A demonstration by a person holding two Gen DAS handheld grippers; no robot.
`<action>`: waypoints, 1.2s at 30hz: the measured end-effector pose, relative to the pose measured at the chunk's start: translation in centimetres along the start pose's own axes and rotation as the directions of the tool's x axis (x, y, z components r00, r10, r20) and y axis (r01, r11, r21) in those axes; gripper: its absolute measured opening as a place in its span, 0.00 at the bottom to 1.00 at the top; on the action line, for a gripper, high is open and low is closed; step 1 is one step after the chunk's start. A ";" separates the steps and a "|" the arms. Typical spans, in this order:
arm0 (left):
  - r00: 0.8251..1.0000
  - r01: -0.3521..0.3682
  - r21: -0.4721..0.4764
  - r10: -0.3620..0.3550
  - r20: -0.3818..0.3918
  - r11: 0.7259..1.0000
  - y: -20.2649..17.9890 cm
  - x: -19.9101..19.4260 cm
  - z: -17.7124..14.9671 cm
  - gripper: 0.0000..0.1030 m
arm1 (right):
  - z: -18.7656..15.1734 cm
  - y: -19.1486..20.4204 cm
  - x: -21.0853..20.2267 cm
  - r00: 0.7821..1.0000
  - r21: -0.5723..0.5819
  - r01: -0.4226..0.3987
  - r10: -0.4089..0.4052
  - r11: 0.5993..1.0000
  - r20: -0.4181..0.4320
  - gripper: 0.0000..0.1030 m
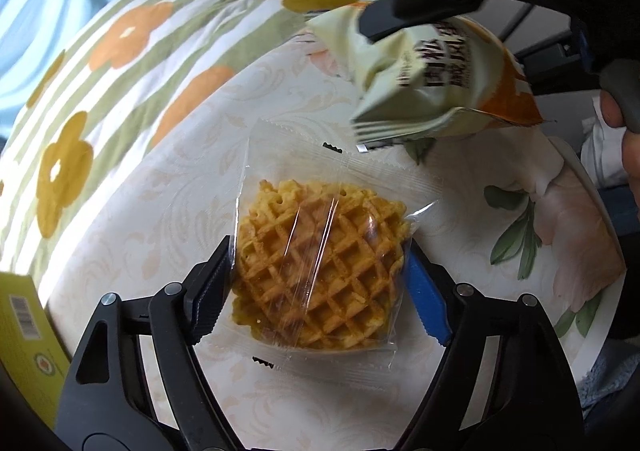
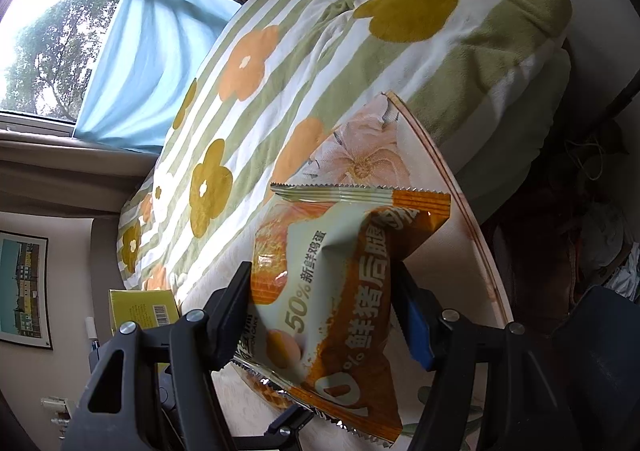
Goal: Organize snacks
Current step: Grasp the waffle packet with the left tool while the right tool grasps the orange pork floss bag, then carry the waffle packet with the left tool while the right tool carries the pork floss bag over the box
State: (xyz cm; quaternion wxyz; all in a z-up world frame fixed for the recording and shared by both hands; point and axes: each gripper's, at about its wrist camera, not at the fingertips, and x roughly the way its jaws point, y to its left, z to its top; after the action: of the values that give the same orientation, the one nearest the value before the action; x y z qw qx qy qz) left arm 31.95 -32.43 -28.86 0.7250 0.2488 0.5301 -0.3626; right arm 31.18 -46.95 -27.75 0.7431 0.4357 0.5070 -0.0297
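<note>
A round golden waffle in a clear wrapper (image 1: 320, 271) lies on the floral tablecloth (image 1: 460, 243). My left gripper (image 1: 318, 275) has its two fingers on either side of the waffle, closed against the pack. My right gripper (image 2: 326, 299) is shut on an orange and pale green snack bag (image 2: 340, 291) and holds it in the air above the table. In the left wrist view that bag (image 1: 432, 79) hangs above the far part of the table, with the right gripper's finger (image 1: 416, 7) on it.
A flowered blanket (image 1: 120, 83) covers the bed behind the table. A yellow box (image 1: 24, 331) stands at the left; it also shows in the right wrist view (image 2: 140, 309). The table's edge (image 2: 460, 219) runs on the right.
</note>
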 end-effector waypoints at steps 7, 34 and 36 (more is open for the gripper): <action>0.999 -0.030 -0.140 0.035 0.028 0.990 2.1 -2.3 -1.2 0.75 | 0.0 1.0 -1.1 1.000 -0.044 -0.028 0.028 0.999 0.000 0.60; 0.895 -0.147 -0.689 0.391 0.212 0.709 18.5 -27.8 -13.4 0.75 | -6.6 21.9 -3.8 0.969 -0.499 -0.246 0.229 0.831 -0.095 0.61; 0.898 -0.141 -0.708 0.390 0.202 0.692 20.6 -28.6 -15.4 0.75 | -7.9 24.0 -2.9 0.967 -0.516 -0.250 0.232 0.819 -0.101 0.60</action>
State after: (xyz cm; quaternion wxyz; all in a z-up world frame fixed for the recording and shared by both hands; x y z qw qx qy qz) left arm 34.10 -0.83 -7.07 0.8897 -0.0233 0.4504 -0.0707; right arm 35.69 -27.95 -11.52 0.8226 0.2775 0.4490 0.2113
